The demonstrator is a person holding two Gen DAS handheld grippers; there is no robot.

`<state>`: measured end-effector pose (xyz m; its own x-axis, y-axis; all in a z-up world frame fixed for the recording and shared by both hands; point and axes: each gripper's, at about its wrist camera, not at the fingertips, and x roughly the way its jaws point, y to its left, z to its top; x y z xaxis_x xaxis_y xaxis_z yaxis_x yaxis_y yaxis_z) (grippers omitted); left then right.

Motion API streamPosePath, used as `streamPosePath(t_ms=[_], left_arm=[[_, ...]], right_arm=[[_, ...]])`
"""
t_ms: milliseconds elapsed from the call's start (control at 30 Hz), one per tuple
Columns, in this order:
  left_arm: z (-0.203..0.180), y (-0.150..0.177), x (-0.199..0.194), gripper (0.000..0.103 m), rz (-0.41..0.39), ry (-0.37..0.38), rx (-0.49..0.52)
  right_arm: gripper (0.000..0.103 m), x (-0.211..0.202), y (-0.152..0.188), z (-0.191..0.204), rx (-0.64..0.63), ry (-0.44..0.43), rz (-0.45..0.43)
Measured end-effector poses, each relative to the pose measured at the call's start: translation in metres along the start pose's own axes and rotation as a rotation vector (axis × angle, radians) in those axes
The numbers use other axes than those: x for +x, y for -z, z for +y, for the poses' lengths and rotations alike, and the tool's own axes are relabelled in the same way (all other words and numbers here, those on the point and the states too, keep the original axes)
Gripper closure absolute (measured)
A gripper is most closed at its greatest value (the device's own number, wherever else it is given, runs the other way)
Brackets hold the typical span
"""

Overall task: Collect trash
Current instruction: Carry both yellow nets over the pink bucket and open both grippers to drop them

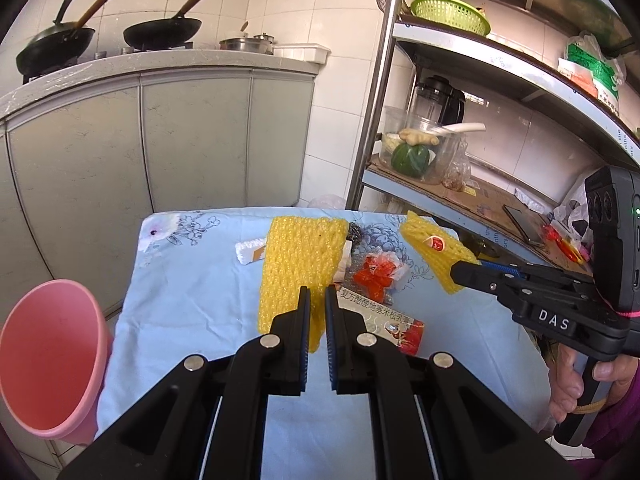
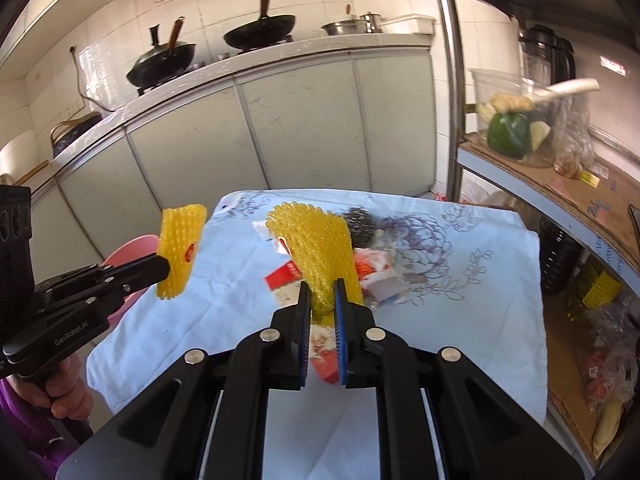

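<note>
steel scourer [image 2: 357, 220], probably, half hidden behind yellow foam net [image 2: 316, 248]

Both cameras are sitting just behind their own fingers, looking forward and down along them.

The left view is looking past the left gripper [image 1: 317, 320] at the table [image 1: 192, 300] close ahead, with the counter [image 1: 160, 60] beyond and the shelves [image 1: 500, 60] off to its right. The right gripper [image 1: 456, 270] is showing at that view's right edge.

The right view is looking past the right gripper [image 2: 322, 308] at the same table [image 2: 480, 300], equally near, tilted slightly. The left gripper [image 2: 166, 268] is entering from its left edge.

The 2 views are sharing the table, the yellow nets [image 1: 296, 264] [image 2: 316, 248], the counter [image 2: 280, 60], both woks and the shelf jar.
</note>
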<state>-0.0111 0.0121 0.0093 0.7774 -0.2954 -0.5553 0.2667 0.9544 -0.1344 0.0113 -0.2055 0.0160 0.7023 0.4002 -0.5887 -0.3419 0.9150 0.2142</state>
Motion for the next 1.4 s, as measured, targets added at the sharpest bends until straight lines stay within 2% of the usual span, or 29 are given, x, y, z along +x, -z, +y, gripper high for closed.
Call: streamPosePath(t_ms=[433,900,1400], left_arm=[[0.043,0.008,-0.043,0.096,-0.062,-0.094,-0.074],[0.119,0.028,-0.091,0.096,-0.122,-0.265,-0.190],[0.189,0.062,-0.109,0.096,-0.135,-0.394,-0.297]], right_arm=[[0.092,0.011,-0.009,0.083,-0.168,-0.111,0.014],[0.092,0.046,-0.018,0.179,-0.325,-0.264,0.051],[0.092,0.091,-0.015,0.266,-0.436,-0.385,0.128]])
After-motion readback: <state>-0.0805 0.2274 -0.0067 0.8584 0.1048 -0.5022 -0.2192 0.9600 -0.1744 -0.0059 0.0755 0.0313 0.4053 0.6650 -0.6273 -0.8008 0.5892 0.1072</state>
